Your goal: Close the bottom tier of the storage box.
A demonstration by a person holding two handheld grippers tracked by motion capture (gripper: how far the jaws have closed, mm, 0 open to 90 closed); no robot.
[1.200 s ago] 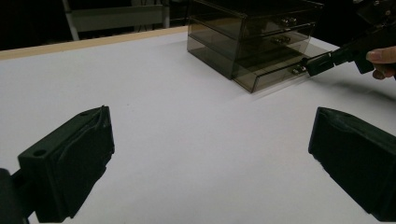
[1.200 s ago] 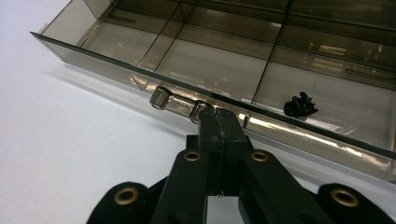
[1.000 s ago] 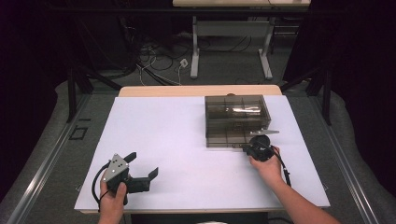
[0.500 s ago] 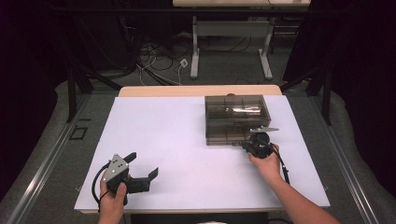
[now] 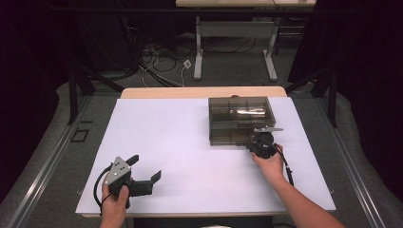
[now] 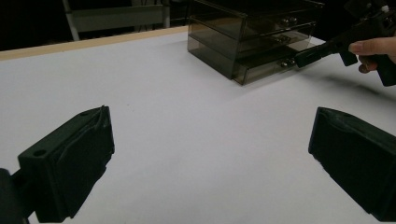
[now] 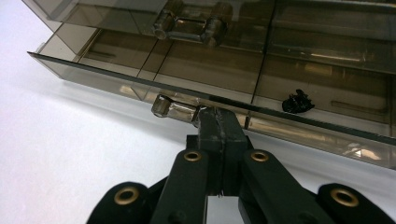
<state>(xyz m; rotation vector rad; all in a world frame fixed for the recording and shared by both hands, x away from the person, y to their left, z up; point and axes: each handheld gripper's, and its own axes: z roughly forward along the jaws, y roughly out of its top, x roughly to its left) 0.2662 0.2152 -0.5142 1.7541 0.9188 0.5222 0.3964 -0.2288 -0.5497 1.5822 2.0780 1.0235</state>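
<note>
A: Where is the drawer box [image 5: 240,118]?
B: Upper right of the white counter [image 5: 166,137]. The right tool [image 7: 219,122] is clamped on its bottom drawer's handle [image 7: 175,108].
A: The left tool [image 5: 142,173]?
B: Lower left, jaws apart, empty.

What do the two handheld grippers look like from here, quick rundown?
Both are black. The left gripper has broad blocky jaws, a grey three-cornered plate on top and a black cable looping behind. The right gripper has narrow jaws on linked arms with brass-coloured rivets; its black cable trails along the forearm. No sleeves visible.
</note>
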